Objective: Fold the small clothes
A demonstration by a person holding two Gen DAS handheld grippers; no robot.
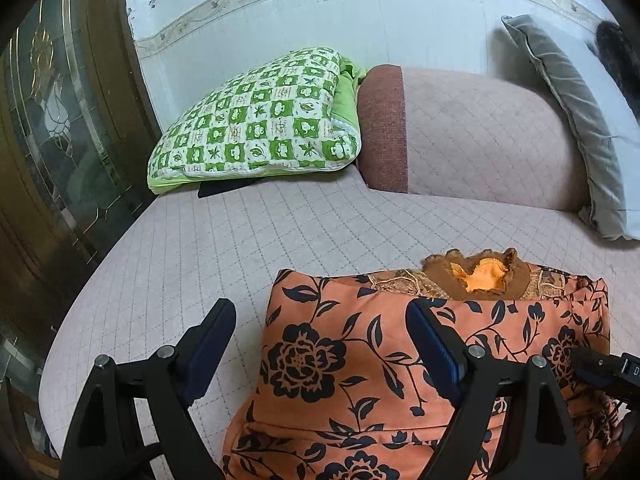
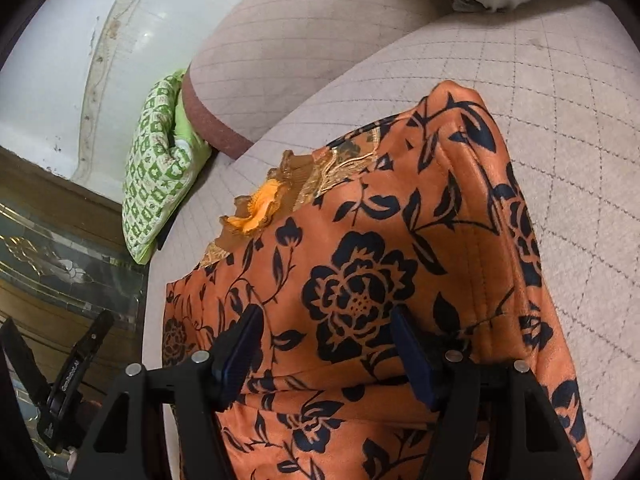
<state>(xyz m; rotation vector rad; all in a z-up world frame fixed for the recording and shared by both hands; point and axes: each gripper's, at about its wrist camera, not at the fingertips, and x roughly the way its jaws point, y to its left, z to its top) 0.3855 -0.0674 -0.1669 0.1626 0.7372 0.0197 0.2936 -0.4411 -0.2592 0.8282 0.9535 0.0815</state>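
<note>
An orange garment with black flowers [image 1: 360,364] lies on the quilted pink sofa seat [image 1: 192,248], its sides folded in and its brown frilled collar [image 1: 480,276] pointing to the backrest. My left gripper [image 1: 320,336] is open and empty above the garment's left edge. My right gripper [image 2: 324,344] is open and empty over the garment [image 2: 360,280], close above the cloth. The collar [image 2: 260,208] shows at the garment's far left in the right wrist view. The right gripper's body shows at the right edge of the left wrist view [image 1: 600,364].
A green checked pillow [image 1: 260,120] leans at the seat's far left by a wooden glass door [image 1: 60,120]. The sofa backrest [image 1: 480,132] and a grey cushion [image 1: 580,120] stand behind. The seat's left edge [image 1: 80,300] drops off near my left gripper.
</note>
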